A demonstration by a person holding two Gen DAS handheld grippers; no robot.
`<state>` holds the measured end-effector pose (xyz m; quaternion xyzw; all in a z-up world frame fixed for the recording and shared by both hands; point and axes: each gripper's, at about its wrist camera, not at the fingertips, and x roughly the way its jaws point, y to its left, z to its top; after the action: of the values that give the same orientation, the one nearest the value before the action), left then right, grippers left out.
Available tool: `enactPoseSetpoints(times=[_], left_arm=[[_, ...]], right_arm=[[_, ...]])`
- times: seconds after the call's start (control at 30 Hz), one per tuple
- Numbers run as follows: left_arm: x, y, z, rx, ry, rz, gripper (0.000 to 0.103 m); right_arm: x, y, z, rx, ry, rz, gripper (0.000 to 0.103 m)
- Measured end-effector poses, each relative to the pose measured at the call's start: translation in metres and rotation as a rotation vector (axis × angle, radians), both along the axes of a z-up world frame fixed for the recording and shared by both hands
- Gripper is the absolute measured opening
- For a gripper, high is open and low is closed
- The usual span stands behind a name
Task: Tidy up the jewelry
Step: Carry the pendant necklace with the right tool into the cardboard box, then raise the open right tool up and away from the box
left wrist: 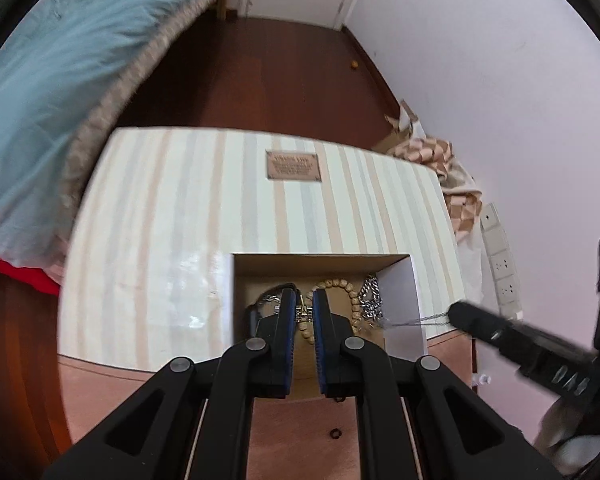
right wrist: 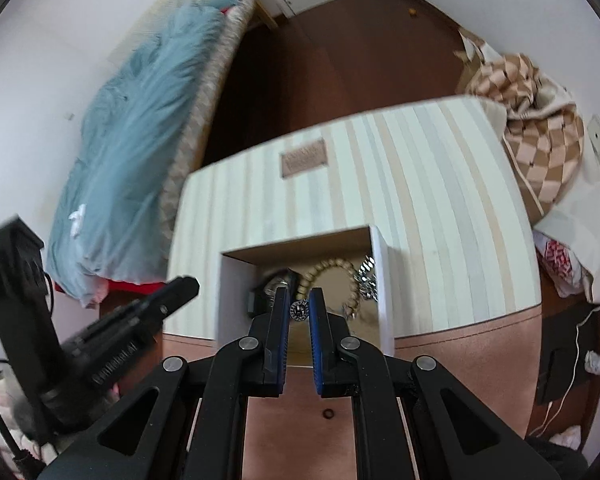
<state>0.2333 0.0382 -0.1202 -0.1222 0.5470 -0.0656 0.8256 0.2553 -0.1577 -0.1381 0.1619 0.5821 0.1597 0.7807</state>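
A small open cardboard box (left wrist: 404, 280) sits on a pink table in front of a striped box. Inside lie a wooden bead bracelet (left wrist: 342, 286), a silver chain (left wrist: 372, 300) and a dark item at the left. My left gripper (left wrist: 304, 306) is over the box with a gold piece (left wrist: 303, 313) between its narrow jaws. My right gripper (right wrist: 299, 309) is shut on a small round silver pendant (right wrist: 299, 310), held above the box's front; its thin chain (left wrist: 416, 322) trails from the right fingertip in the left wrist view. The same box (right wrist: 380, 280) and bracelet (right wrist: 332, 270) show in the right wrist view.
The big striped box (left wrist: 220, 208) stands behind the small one. A small dark ring (left wrist: 335, 435) lies on the pink table (left wrist: 100, 392) near me. A bed with a blue blanket (left wrist: 52, 80) is at the left, a checkered cloth (right wrist: 540, 148) at the right.
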Motion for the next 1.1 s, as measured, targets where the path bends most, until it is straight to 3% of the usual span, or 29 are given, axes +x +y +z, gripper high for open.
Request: enactPoseSetpoints(times=[0.23, 0.37, 0.43, 0.47, 0.5, 0.53, 0.6, 0.63, 0.7, 0.73, 0.8, 0.9, 1.1], left_arm=[[0.025, -0.014, -0.037, -0.074, 0.136, -0.009, 0.008], [0.031, -0.013, -0.034, -0.046, 0.118, 0.009, 0.009], [0.032, -0.01, -0.027, -0.007, 0.097, 0.02, 0.026], [0.032, -0.008, -0.024, 0.015, 0.087, 0.026, 0.052], [0.031, -0.004, -0.019, 0.04, 0.064, 0.037, 0.072], [0.029, -0.001, -0.014, 0.059, 0.042, 0.046, 0.075], [0.024, 0.005, -0.006, 0.127, 0.005, 0.068, 0.076], [0.021, 0.009, -0.003, 0.157, -0.004, 0.078, 0.077], [0.015, 0.014, -0.001, 0.195, -0.014, 0.093, 0.094], [0.012, 0.016, 0.0, 0.208, -0.019, 0.097, 0.096], [0.001, 0.02, 0.0, 0.245, -0.03, 0.11, 0.097], [-0.016, 0.022, 0.0, 0.289, -0.057, 0.123, 0.1], [-0.048, 0.019, -0.003, 0.359, -0.106, 0.135, 0.102]], right_arm=[[0.008, -0.003, -0.045, -0.009, 0.073, 0.012, 0.011], [0.009, -0.003, -0.055, -0.024, 0.085, 0.013, 0.011], [0.009, -0.002, -0.054, -0.052, 0.074, 0.013, 0.013], [0.009, -0.001, -0.053, -0.067, 0.066, 0.016, 0.015], [0.008, 0.0, -0.051, -0.079, 0.056, 0.019, 0.027], [0.008, 0.001, -0.047, -0.081, 0.043, 0.025, 0.034], [0.005, 0.003, -0.04, -0.116, 0.018, 0.028, 0.067], [0.003, 0.004, -0.036, -0.126, -0.002, 0.03, 0.075], [-0.001, 0.007, -0.029, -0.158, -0.028, 0.037, 0.075], [-0.004, 0.009, -0.027, -0.18, -0.042, 0.043, 0.075], [-0.011, 0.012, -0.023, -0.247, -0.076, 0.048, 0.077], [-0.022, 0.015, -0.02, -0.363, -0.117, 0.047, 0.097], [-0.04, 0.014, -0.02, -0.469, -0.157, 0.026, 0.102]])
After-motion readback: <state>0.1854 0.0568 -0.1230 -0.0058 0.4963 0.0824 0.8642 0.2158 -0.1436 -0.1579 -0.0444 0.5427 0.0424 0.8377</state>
